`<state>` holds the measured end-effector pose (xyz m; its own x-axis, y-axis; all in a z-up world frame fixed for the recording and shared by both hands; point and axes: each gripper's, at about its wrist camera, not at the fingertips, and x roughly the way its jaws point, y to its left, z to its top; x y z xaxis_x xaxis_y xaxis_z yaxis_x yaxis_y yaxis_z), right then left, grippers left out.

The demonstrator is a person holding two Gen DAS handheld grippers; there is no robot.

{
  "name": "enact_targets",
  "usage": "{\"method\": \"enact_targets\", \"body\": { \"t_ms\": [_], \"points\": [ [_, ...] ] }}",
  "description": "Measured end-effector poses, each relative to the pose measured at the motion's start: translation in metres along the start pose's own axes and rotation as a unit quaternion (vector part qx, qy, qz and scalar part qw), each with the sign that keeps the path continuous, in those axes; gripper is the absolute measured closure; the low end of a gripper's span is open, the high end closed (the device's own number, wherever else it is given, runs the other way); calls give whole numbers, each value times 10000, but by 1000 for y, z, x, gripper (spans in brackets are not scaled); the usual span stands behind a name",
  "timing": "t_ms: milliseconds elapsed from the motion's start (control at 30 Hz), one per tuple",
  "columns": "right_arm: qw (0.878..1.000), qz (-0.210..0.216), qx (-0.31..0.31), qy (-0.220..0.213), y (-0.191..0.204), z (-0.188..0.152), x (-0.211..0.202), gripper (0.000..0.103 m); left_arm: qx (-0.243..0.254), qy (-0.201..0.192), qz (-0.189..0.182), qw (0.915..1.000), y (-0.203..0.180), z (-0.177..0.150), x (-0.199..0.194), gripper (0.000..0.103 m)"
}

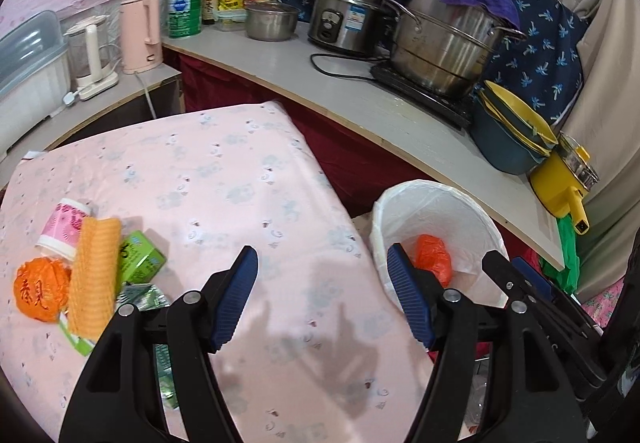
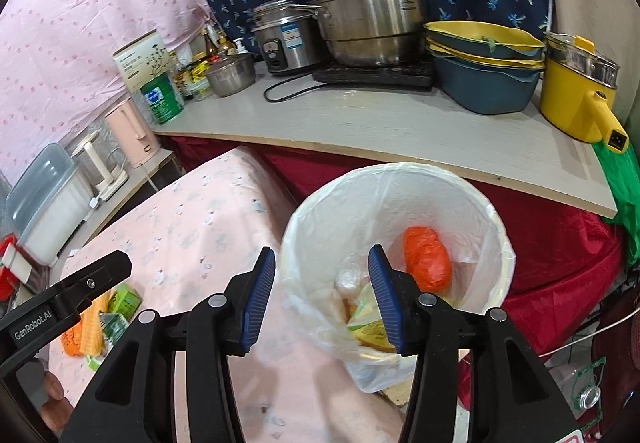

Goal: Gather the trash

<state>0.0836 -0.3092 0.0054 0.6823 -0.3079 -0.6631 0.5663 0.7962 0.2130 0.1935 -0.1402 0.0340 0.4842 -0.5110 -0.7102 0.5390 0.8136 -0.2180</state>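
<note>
A heap of trash lies on the pink cloth table [image 1: 240,171] at the left: a pink paper cup [image 1: 64,227], an orange foam net [image 1: 96,275], an orange crumpled bag [image 1: 40,295] and a green carton [image 1: 142,259]. My left gripper [image 1: 322,299] is open and empty over the cloth, right of the heap. A white lined bin [image 2: 400,169] stands beside the table's edge, with an orange bag [image 2: 426,263] and a yellow wrapper [image 2: 368,327] inside. My right gripper [image 2: 323,299] hangs open over the bin's near rim with nothing between its pads.
Behind the bin runs a grey counter [image 2: 400,123] with a steel steamer pot [image 2: 368,15], a rice cooker [image 2: 284,39], stacked blue-and-yellow basins [image 2: 484,71] and a yellow pot [image 2: 576,95]. Red cloth [image 2: 560,243] hangs below it. A pink kettle [image 1: 140,35] stands at the far left.
</note>
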Motion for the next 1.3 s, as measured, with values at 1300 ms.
{"method": "enact_targets", "body": {
  "t_ms": [1300],
  "points": [
    [9678,1392,-1810,1061,246,-111,24,55,-1907,97,1582,9688,258,-88,-72,25]
  ]
}}
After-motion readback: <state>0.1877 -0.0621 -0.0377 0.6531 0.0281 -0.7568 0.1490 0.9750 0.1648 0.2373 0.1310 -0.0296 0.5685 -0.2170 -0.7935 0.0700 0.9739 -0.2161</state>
